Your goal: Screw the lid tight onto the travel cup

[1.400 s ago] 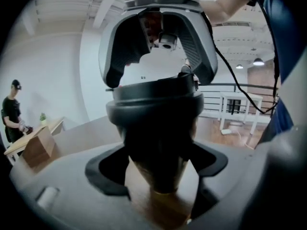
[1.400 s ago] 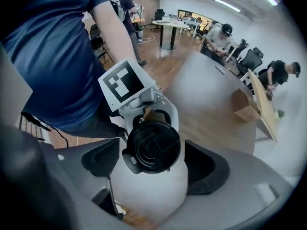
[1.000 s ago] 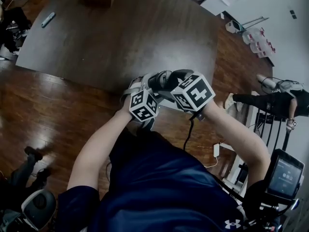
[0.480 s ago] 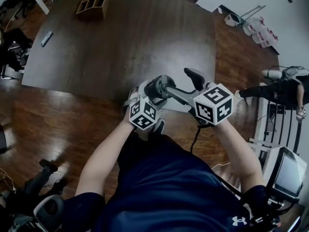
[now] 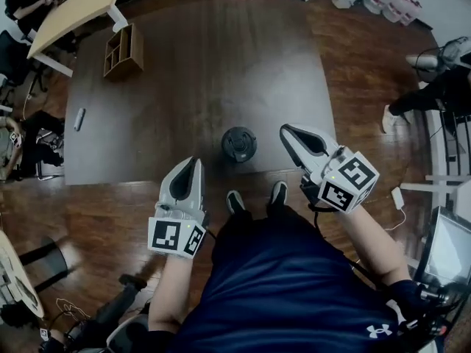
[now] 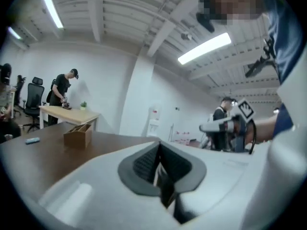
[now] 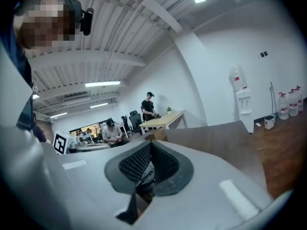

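- Both claws have drawn apart from where they were bunched together at the near edge of the table (image 5: 184, 79), and they now hang to either side of the person's body.
- Left claw (image 5: 192, 162): its jaws have just been closing and now meet pad to pad, with nothing between them. It sits below and left of the cup, off the table's near edge and over the wooden floor, and its marker cube (image 5: 176, 237) faces the head camera.
- Right claw (image 5: 286, 130): its jaws have also just been closing and are pressed together, holding nothing. Its tip lies over the table's near right part, beside the cup but clear of it.
- The travel cup (image 5: 240, 156) stands upright and alone on the table, close to the near edge and between the two claws. Neither claw touches it. Seen from above, it shows mostly its dark round lid (image 5: 239, 141).
- A wooden box (image 5: 123, 51) with compartments sits at the far left of the table, well apart from the cup.
- A small grey object (image 5: 79, 118) lies near the table's left edge.
- The person's two shoes (image 5: 235, 201) show on the floor just below the table's edge.
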Action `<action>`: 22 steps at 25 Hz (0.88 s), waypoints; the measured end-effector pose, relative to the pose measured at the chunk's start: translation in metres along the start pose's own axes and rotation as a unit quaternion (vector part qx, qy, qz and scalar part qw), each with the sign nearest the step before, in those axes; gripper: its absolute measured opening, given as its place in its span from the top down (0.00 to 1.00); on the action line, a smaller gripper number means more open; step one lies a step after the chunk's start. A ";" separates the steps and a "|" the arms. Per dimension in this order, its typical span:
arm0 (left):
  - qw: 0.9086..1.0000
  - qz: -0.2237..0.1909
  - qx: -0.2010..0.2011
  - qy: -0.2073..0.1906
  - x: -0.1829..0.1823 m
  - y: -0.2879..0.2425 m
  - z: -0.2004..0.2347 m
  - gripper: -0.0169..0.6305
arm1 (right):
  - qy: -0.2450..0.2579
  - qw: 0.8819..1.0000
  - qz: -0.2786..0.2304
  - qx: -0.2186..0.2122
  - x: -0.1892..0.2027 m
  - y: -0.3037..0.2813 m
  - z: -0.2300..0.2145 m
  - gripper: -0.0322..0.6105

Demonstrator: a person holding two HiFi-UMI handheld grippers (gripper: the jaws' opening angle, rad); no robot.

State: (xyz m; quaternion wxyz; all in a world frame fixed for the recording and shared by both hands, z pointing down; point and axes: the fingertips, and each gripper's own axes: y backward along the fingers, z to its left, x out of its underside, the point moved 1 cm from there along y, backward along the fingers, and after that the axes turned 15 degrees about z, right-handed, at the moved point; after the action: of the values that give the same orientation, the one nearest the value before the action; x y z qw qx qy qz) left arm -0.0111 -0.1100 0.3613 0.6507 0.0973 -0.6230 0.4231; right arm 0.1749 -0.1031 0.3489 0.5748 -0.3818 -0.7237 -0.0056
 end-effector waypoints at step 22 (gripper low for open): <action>0.994 -0.003 0.095 -0.052 -0.069 -0.075 -0.157 0.97 | 0.070 0.983 -0.129 0.110 -0.021 0.096 -0.027 0.93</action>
State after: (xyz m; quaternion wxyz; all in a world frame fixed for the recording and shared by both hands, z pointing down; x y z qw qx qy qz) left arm 0.1636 -0.0838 0.2972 0.6065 0.1823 -0.6128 0.4726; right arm 0.2526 -0.0587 0.2988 0.6570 -0.2187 -0.7210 -0.0266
